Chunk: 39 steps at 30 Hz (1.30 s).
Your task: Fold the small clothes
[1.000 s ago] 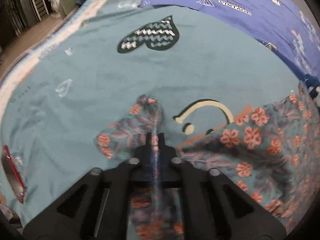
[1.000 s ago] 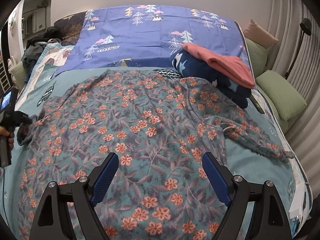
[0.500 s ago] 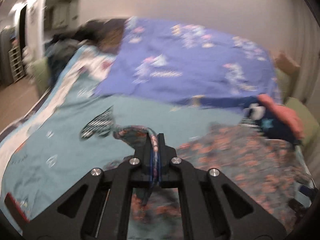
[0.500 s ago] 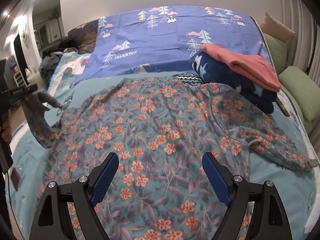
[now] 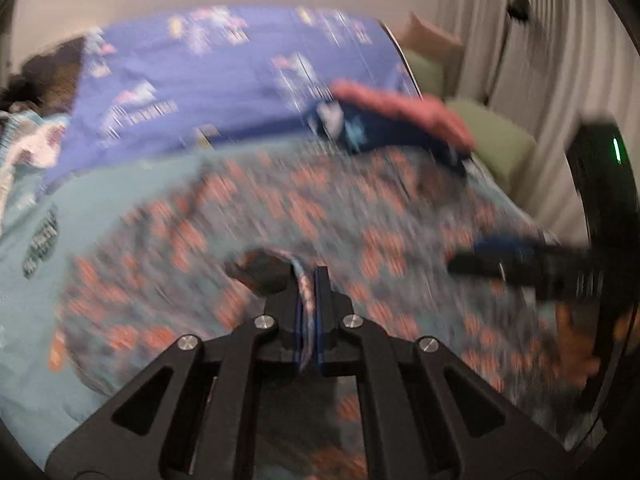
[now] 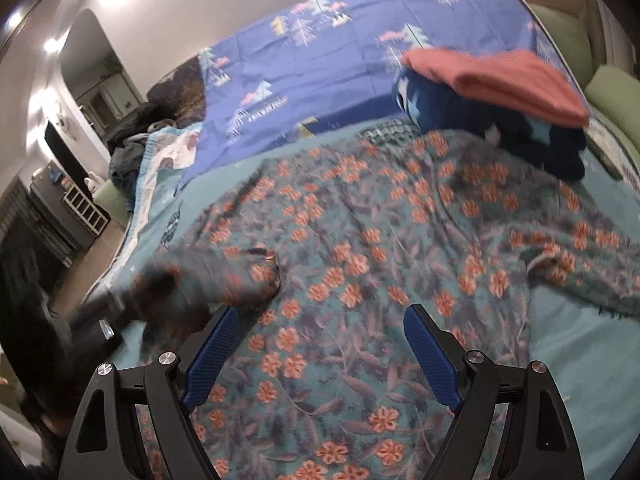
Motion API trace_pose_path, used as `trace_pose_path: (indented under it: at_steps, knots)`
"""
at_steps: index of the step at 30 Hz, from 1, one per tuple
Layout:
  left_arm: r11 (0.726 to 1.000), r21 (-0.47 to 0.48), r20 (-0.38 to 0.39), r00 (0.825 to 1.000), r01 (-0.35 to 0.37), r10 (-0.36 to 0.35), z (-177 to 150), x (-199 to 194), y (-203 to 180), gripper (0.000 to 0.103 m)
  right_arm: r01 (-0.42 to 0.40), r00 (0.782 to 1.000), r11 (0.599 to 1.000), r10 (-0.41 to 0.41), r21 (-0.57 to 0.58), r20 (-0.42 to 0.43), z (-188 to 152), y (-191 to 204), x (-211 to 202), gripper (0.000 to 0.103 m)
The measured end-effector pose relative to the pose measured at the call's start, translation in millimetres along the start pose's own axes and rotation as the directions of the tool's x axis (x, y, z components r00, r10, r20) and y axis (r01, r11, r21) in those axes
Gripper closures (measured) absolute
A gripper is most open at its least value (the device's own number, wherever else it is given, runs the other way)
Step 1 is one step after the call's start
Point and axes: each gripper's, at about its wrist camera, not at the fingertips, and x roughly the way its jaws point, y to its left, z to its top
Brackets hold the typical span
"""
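Observation:
A teal floral garment (image 6: 380, 232) with orange flowers lies spread on the bed. My left gripper (image 5: 308, 280) is shut on its left sleeve and holds the sleeve over the garment's body (image 5: 320, 208); this view is blurred. In the right wrist view the folded-over sleeve (image 6: 236, 276) lies on the garment's left part, with the left gripper's dark body (image 6: 96, 320) beside it. My right gripper (image 6: 320, 344) is open and empty, hovering over the garment's lower middle. The right gripper also shows at the right of the left wrist view (image 5: 520, 264).
A blue tree-print sheet (image 6: 340, 52) covers the far bed. A stack of a pink garment (image 6: 500, 80) on a navy one (image 6: 460, 116) sits far right. Green pillows (image 6: 612, 92) lie right. The bed's left edge (image 6: 136, 220) drops to floor and shelves.
My left gripper has carried the sleeve up from the left bed edge and rightward over the garment's body. The right gripper has moved slightly forward and stays open.

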Motion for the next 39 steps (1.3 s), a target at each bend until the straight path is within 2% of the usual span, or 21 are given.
trace_pose_path:
  at_steps: [1,3,6,10,13,15,18,19,21,23,26,28,30,31,32,33,34,35,36,37,39]
  knots:
    - [1.0,0.003,-0.022,0.999,0.025,-0.024,-6.1,2.3,-5.6,0.094,-0.006,1.0,1.0,0.006,0.008,-0.012,-1.3,-2.0,2.1,0.016]
    - [0.997,0.022,-0.047,0.997,0.067,-0.066,-19.7,0.2,-15.3,0.073,-0.011,0.999,1.0,0.011,0.008,-0.035,-4.0,-2.5,6.2,0.016]
    - [0.994,0.059,-0.032,0.996,0.088,-0.086,-32.4,-12.7,-22.9,0.056,-0.01,0.999,1.0,0.009,-0.028,-0.041,-5.0,4.3,8.2,0.016]
    - [0.993,0.024,-0.016,0.993,0.119,-0.119,-40.1,-32.3,-17.9,0.053,-0.018,0.999,0.992,0.014,-0.122,-0.035,-3.9,32.2,9.1,0.016]
    - [0.99,-0.022,0.0,0.99,0.139,-0.139,-45.2,-46.8,-3.2,0.045,-0.035,0.998,0.977,0.023,-0.213,-0.059,-7.6,63.4,11.9,0.016]
    - [0.993,-0.025,-0.001,0.993,0.115,-0.115,-49.1,-51.8,0.8,0.044,-0.065,0.995,0.968,0.043,-0.243,-0.094,-11.6,83.4,15.4,0.016]
    - [0.997,-0.03,-0.025,0.997,0.075,-0.075,-56.5,-49.9,3.2,0.044,-0.137,0.981,0.965,0.101,-0.222,-0.166,-18.2,100.2,23.3,0.016]
    - [0.997,-0.044,-0.041,0.997,0.065,-0.067,-60.9,-49.6,4.9,0.044,-0.141,0.978,0.965,0.102,-0.22,-0.18,-20.2,104.9,26.2,0.017]
    - [0.997,-0.067,-0.056,0.997,0.048,-0.052,-68.1,-52.2,9.8,0.044,-0.074,0.985,0.966,0.032,-0.248,-0.172,-26.5,115.7,31.7,0.019]
    - [0.996,-0.091,-0.059,0.998,0.0,-0.006,-77.2,-59.5,18.8,0.044,-0.027,0.986,0.962,-0.019,-0.27,-0.166,-32.9,123.1,35.0,0.021]
    - [0.984,-0.124,-0.053,0.991,-0.131,0.125,-90.1,-76.8,37.5,0.044,-0.008,0.982,0.967,-0.041,-0.256,-0.185,-37.6,132.3,39.9,0.021]
    - [0.958,-0.142,-0.049,0.969,-0.248,0.244,-97.0,-90.3,52.5,0.044,0.023,0.982,0.963,-0.072,-0.269,-0.174,-38.3,144.0,42.4,0.022]
    - [0.924,-0.156,-0.04,0.937,-0.35,0.348,-101.8,-100.2,67.4,0.044,0.094,0.98,0.947,-0.143,-0.307,-0.142,-39.0,160.3,50.8,0.022]
    - [0.913,-0.16,-0.042,0.927,-0.375,0.373,-102.4,-101.0,72.9,0.044,0.128,0.976,0.936,-0.178,-0.328,-0.128,-39.7,165.9,56.2,0.022]
    - [0.902,-0.167,-0.052,0.917,-0.399,0.396,-103.0,-100.7,79.2,0.044,0.17,0.968,0.923,-0.223,-0.346,-0.118,-40.2,168.9,63.9,0.027]
    - [0.893,-0.178,-0.06,0.91,-0.414,0.41,-103.7,-100.6,85.1,0.044,0.207,0.957,0.916,-0.262,-0.344,-0.123,-39.9,165.6,70.4,0.053]
    - [0.888,-0.191,-0.062,0.908,-0.418,0.414,-104.5,-100.9,89.1,0.044,0.228,0.948,0.921,-0.284,-0.317,-0.146,-38.5,156.9,74.9,0.072]
    - [0.885,-0.209,-0.066,0.909,-0.416,0.412,-105.2,-101.3,93.2,0.044,0.206,0.948,0.948,-0.255,-0.244,-0.189,-36.2,139.7,74.4,0.095]
    - [0.884,-0.229,-0.07,0.913,-0.407,0.402,-105.6,-100.9,97.0,0.044,0.158,0.959,0.976,-0.188,-0.149,-0.211,-34.0,119.7,67.4,0.095]
    - [0.885,-0.241,-0.069,0.916,-0.399,0.394,-106.0,-100.5,99.1,0.044,0.137,0.966,0.987,-0.153,-0.088,-0.21,-32.7,104.4,59.7,0.095]
    - [0.887,-0.253,-0.069,0.922,-0.386,0.382,-107.3,-98.0,102.1,0.044,0.136,0.978,0.99,-0.13,0.03,-0.161,-33.4,67.6,33.3,0.095]
